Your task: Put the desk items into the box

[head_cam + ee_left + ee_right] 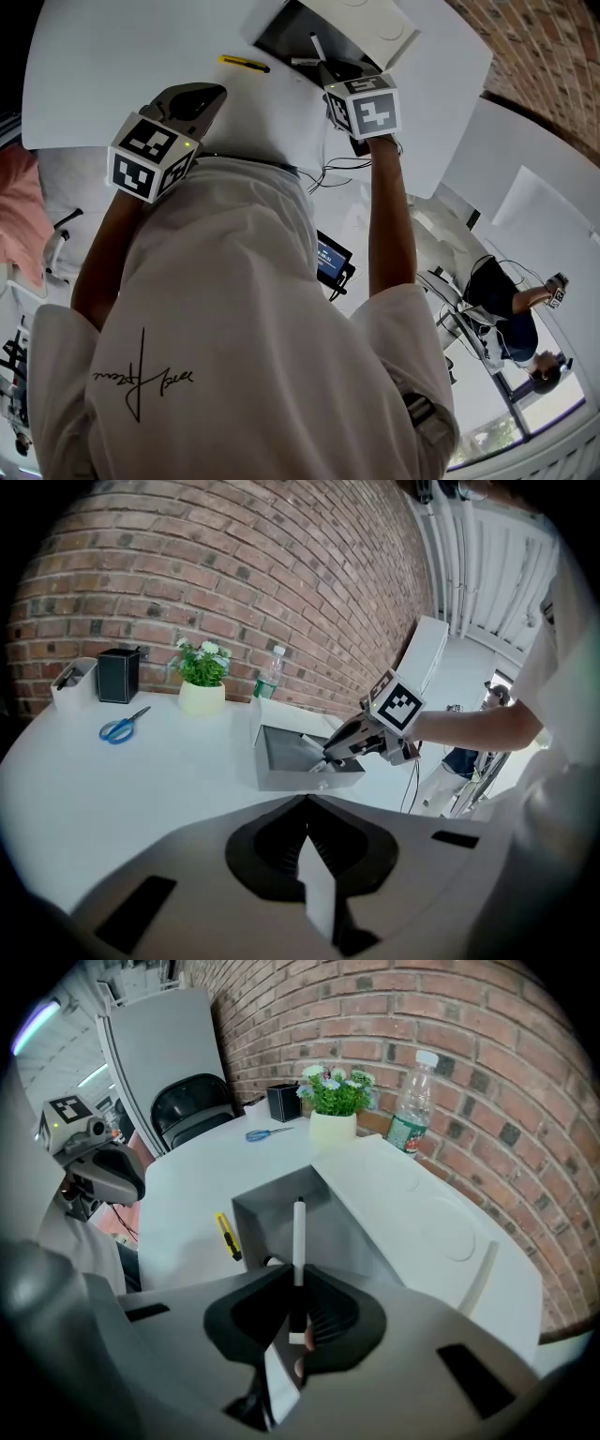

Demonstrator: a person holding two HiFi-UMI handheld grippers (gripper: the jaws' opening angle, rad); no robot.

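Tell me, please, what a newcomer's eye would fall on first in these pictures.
The right tool stands out first: it is shut on a white pen that points into the open grey box by the brick wall. A yellow utility knife lies on the white table beside the box. The left tool is shut and empty, back from the box.

A red brick wall (234, 564) rises behind the white table (94, 789), a black chair (187, 1101) near it.
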